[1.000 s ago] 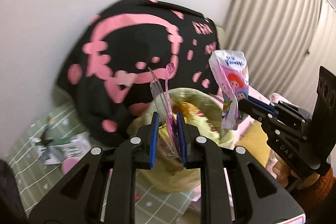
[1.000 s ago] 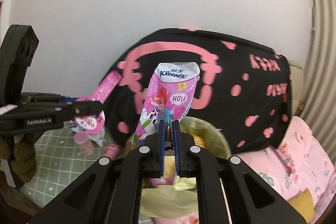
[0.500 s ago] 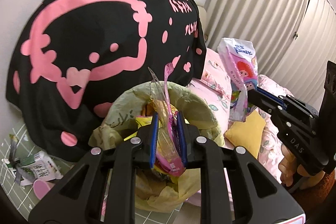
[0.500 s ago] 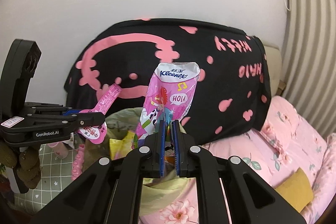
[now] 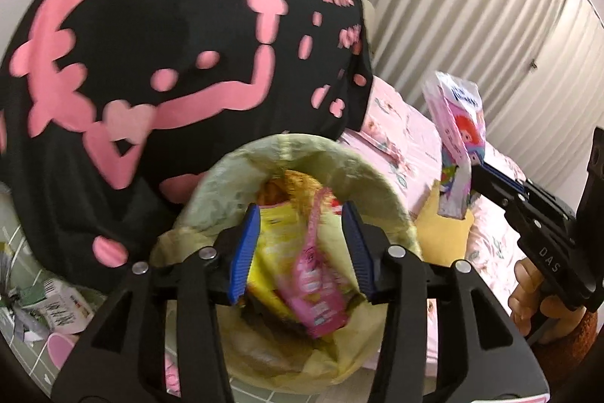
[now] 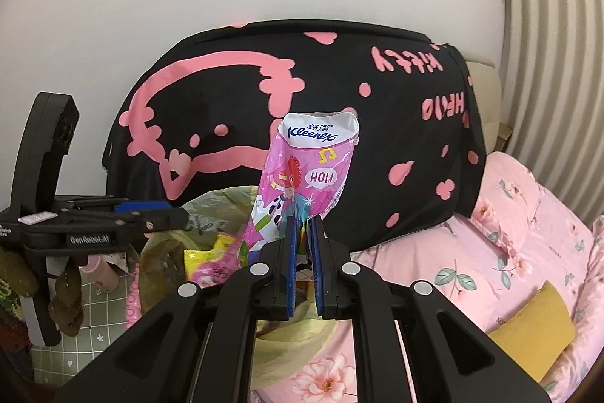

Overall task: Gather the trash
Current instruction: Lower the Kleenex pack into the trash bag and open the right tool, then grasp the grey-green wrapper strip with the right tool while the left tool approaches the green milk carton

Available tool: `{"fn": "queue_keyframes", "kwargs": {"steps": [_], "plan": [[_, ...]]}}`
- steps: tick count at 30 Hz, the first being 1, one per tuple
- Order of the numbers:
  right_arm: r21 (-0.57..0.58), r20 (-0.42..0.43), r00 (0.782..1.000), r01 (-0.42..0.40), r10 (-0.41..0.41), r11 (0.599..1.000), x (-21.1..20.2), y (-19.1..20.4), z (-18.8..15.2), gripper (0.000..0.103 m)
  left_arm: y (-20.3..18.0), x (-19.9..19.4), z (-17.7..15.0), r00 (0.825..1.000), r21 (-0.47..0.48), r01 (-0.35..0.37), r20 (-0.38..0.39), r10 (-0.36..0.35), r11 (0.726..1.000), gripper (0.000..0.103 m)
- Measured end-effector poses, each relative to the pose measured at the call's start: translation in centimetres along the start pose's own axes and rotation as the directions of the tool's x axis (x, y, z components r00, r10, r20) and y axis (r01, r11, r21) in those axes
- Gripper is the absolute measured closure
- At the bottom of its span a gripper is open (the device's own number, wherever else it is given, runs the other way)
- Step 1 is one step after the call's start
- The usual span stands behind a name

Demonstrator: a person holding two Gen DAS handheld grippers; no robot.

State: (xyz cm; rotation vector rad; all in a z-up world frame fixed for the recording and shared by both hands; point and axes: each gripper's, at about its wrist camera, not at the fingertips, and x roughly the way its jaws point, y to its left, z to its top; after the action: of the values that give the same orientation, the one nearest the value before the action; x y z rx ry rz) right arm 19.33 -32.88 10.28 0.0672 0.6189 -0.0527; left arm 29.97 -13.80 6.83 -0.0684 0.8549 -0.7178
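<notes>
My left gripper (image 5: 302,244) is open right over the mouth of a yellow-green trash bag (image 5: 381,184). A pink wrapper (image 5: 317,286) lies loose between the open jaws, inside the bag on top of a yellow packet (image 5: 271,252). My right gripper (image 6: 304,252) is shut on a pink Kleenex tissue wrapper (image 6: 313,169) and holds it upright beside the bag (image 6: 211,210). That wrapper also shows in the left wrist view (image 5: 456,138), to the right of the bag. The left gripper (image 6: 151,214) shows at the left of the right wrist view.
A black blanket with pink Hello Kitty print (image 5: 151,44) hangs behind the bag. A pink floral bedspread (image 6: 509,252) with a yellow cushion (image 6: 532,323) lies to the right. Scraps of paper trash (image 5: 49,304) and a pink cup (image 6: 102,270) sit on a green checked surface at left.
My left gripper has opened and let go of the pink wrapper, which has dropped into the trash bag. Both grippers have moved closer to the bag.
</notes>
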Motion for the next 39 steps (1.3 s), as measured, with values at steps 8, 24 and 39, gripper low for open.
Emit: {"fn": "queue_keyframes", "kwargs": {"steps": [8, 24, 39], "plan": [[0.042, -0.151, 0.978, -0.141, 0.145, 0.989, 5.2, 2.9, -1.6, 0.094, 5.4, -3.2, -2.3, 0.996, -0.113, -0.084, 0.019, 0.087, 0.990, 0.060], [0.023, -0.358, 0.926, -0.116, 0.117, 0.993, 11.8, 6.8, -5.5, 0.084, 18.4, -11.0, -12.0, 0.953, -0.366, -0.283, 0.001, 0.305, 0.887, 0.058], [-0.041, -0.212, 0.977, -0.047, 0.037, 0.998, 5.3, 8.0, -4.2, 0.071, 24.2, -14.5, -16.6, 0.914, -0.457, -0.365, -0.010, 0.406, 0.811, 0.058]]}}
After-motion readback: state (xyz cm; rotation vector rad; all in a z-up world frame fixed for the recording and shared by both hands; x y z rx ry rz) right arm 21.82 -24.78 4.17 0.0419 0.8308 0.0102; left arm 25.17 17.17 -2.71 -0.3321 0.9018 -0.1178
